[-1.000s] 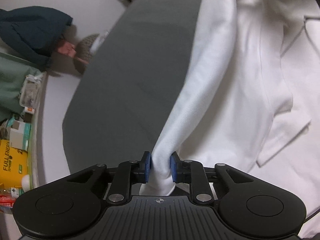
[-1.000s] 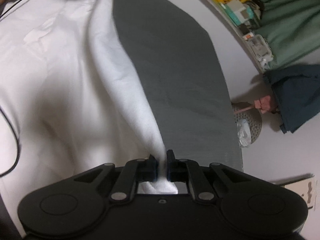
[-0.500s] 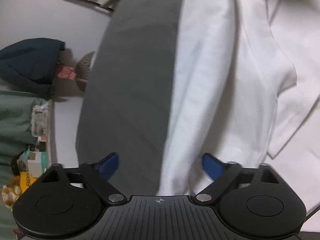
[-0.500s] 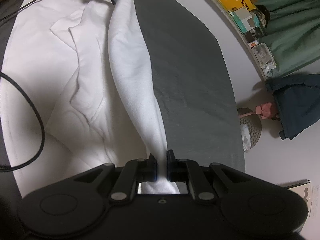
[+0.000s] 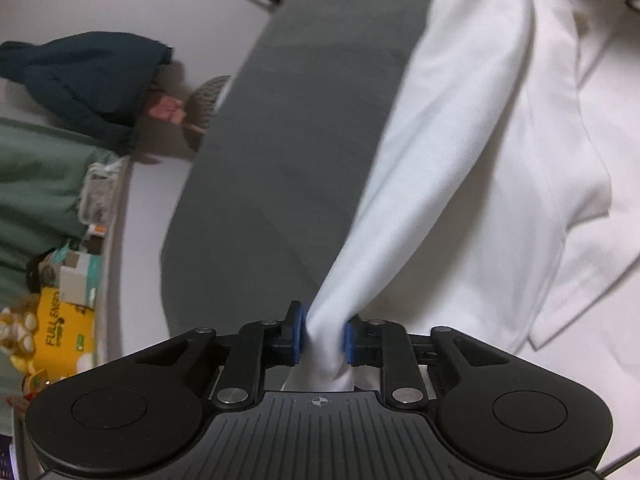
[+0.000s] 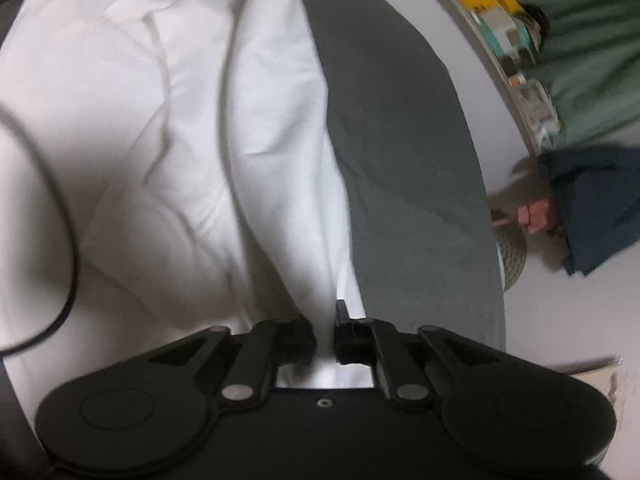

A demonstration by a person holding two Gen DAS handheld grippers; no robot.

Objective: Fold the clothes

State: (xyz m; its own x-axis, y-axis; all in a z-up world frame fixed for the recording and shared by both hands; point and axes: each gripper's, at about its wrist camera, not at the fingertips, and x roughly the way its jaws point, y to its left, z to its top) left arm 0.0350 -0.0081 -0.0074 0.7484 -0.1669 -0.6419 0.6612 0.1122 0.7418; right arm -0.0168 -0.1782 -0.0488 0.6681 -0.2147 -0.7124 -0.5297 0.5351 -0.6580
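White shirt [image 5: 472, 184]: spread on my grey mat [image 5: 288, 152]. My left gripper [image 5: 322, 338], jaws just closing, clamps one bunched edge; my right gripper [image 6: 325, 338] pinches another fold.

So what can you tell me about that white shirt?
The white shirt looks like soft cotton, lying rumpled on a grey mat, one short sleeve showing. Its near edge is bunched and pinched in both the left gripper, whose jaws have just closed on it, and the right gripper.
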